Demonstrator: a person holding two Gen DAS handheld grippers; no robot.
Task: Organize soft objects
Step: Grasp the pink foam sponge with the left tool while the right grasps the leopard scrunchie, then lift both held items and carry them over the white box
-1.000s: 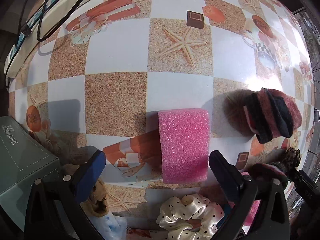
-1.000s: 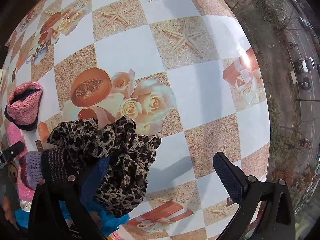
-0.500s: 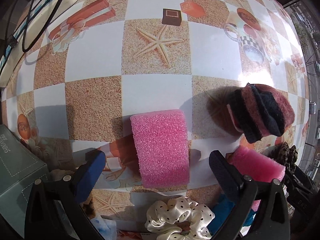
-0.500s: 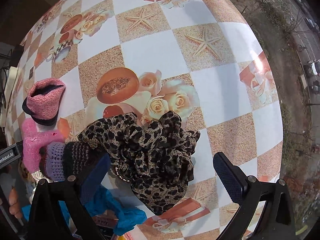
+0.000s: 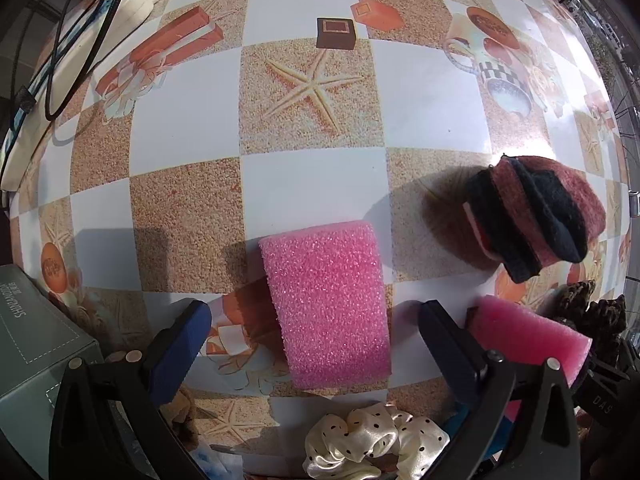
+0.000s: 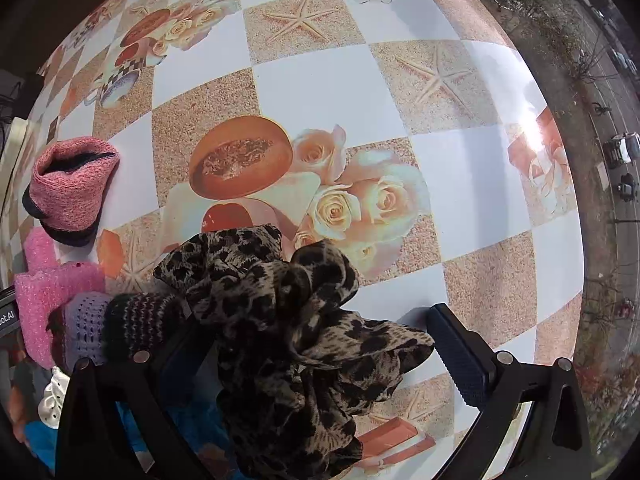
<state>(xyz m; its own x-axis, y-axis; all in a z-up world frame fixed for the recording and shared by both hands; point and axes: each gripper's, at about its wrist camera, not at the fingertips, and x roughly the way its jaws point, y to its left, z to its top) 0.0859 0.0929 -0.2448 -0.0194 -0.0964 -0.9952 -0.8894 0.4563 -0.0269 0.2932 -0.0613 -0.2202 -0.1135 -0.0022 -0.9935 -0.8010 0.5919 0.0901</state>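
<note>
In the left wrist view my left gripper (image 5: 316, 340) is open, its blue pads either side of a pink sponge (image 5: 326, 304) lying flat on the tablecloth. A second pink sponge (image 5: 528, 340) lies right of it, a pink-and-black knit piece (image 5: 536, 216) beyond, and a white dotted scrunchie (image 5: 376, 440) near the bottom. In the right wrist view my right gripper (image 6: 320, 352) is open over a leopard-print scrunchie (image 6: 296, 320) lying between its pads. A purple-and-black knit piece (image 6: 116, 324), the pink sponge (image 6: 48, 300) and the knit piece (image 6: 68, 188) sit to the left.
A grey-green box (image 5: 32, 344) stands at the left. A white power strip with black cables (image 5: 80, 40) lies at the far left edge. A blue cloth (image 6: 192, 432) lies under the right gripper. The table's right edge (image 6: 576, 240) drops off toward a street below.
The left gripper has shifted right, so the pink sponge sits further left between its pads and the second sponge has come into view. The right gripper has moved over the leopard scrunchie.
</note>
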